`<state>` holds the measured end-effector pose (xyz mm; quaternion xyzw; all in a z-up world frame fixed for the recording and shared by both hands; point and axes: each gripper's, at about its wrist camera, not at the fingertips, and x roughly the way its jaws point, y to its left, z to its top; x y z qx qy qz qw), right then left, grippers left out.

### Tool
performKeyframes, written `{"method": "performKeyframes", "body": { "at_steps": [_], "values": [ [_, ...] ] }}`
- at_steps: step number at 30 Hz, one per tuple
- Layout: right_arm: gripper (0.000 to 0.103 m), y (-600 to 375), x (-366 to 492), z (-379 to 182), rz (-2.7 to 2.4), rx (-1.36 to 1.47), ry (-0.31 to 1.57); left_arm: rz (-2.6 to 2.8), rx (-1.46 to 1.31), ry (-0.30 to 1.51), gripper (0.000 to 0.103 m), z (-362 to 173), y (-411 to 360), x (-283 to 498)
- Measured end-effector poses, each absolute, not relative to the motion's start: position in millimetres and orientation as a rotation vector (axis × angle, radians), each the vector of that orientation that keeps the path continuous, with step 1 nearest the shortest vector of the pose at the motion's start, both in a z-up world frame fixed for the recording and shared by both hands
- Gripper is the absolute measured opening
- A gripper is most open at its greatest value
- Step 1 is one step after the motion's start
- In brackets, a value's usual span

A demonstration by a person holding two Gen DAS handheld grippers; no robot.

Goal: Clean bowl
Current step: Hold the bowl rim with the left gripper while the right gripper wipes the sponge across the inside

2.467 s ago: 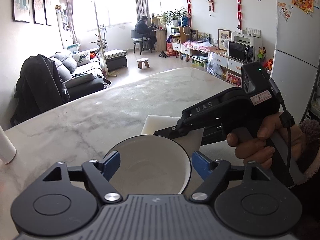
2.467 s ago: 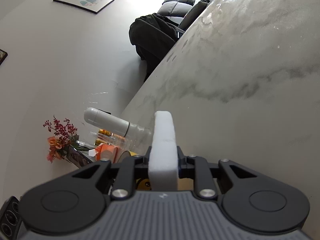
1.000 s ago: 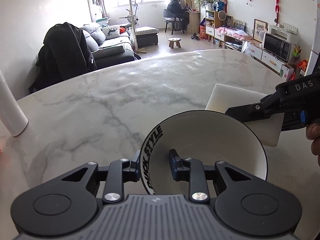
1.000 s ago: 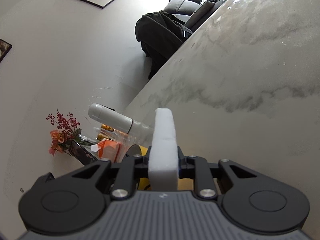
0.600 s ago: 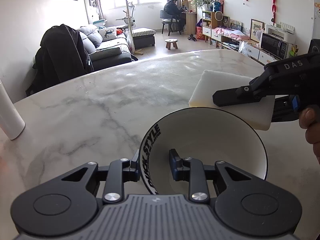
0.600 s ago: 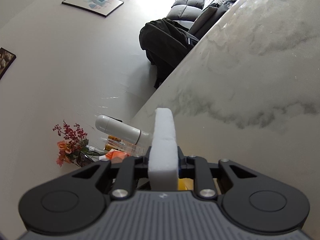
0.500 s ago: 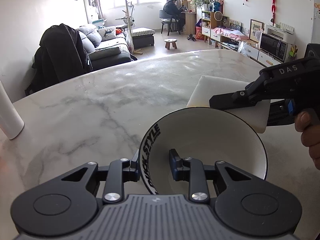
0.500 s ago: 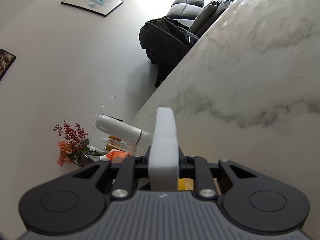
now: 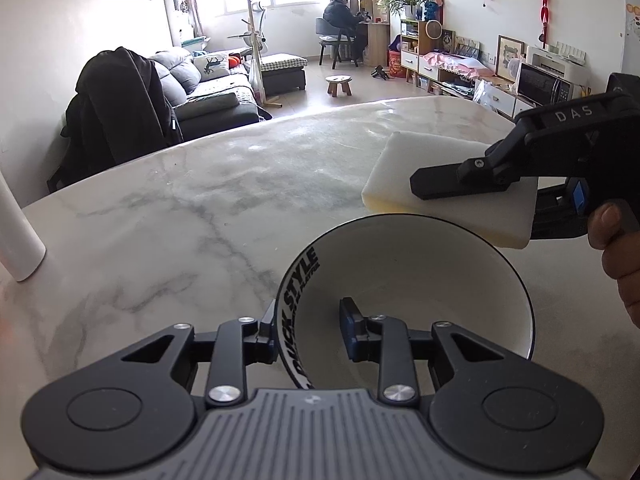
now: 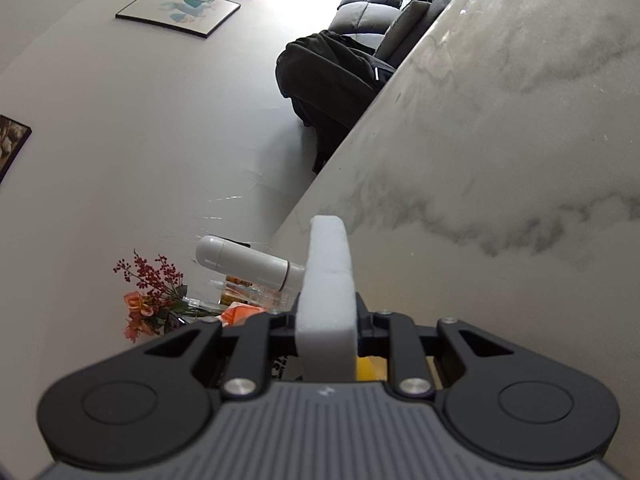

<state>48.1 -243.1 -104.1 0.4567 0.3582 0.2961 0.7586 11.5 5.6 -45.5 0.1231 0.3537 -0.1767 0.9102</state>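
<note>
The left gripper has the bowl by its rim, 1 finger outside against the black lettering, 1 inside on the white wall. Those jaws are opening a touch right now with the rim between them, and that is the first worry: the bowl sits tilted up on the marble table near its near edge, and if the pinch slackens any more, the rim could slide out and the bowl drop flat or skid.

Over on the right, the right gripper is clamped tight on a white sponge, jaws nearly fully closed, foam squeezed between them. The right wrist view shows the sponge edge-on, sticking out past the fingers. It hovers just above the bowl's far rim, not yet inside as far as I can tell.

Here is the risk as I judge it. The sponge has to press into the bowl, and that push lands opposite a thin rim grip, so the bowl could pivot or twist out of the left jaws. A hard finger sits over the sponge; come in too flat and plastic, not foam, meets the glaze. The tall white cylinder at the table's left edge stands well apart, so no trouble there.
</note>
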Motion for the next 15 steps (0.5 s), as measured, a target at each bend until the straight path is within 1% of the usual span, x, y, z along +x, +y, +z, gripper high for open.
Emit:
{"method": "performKeyframes", "body": {
  "at_steps": [8,15],
  "values": [
    [0.023,-245,50,-113,0.630,1.009,0.802,-0.367,0.254,0.734,0.033,-44,3,17],
    [0.023,-251,44,-113,0.626,0.998,0.793,-0.379,0.240,0.728,0.040,-45,-2,22]
  ]
}}
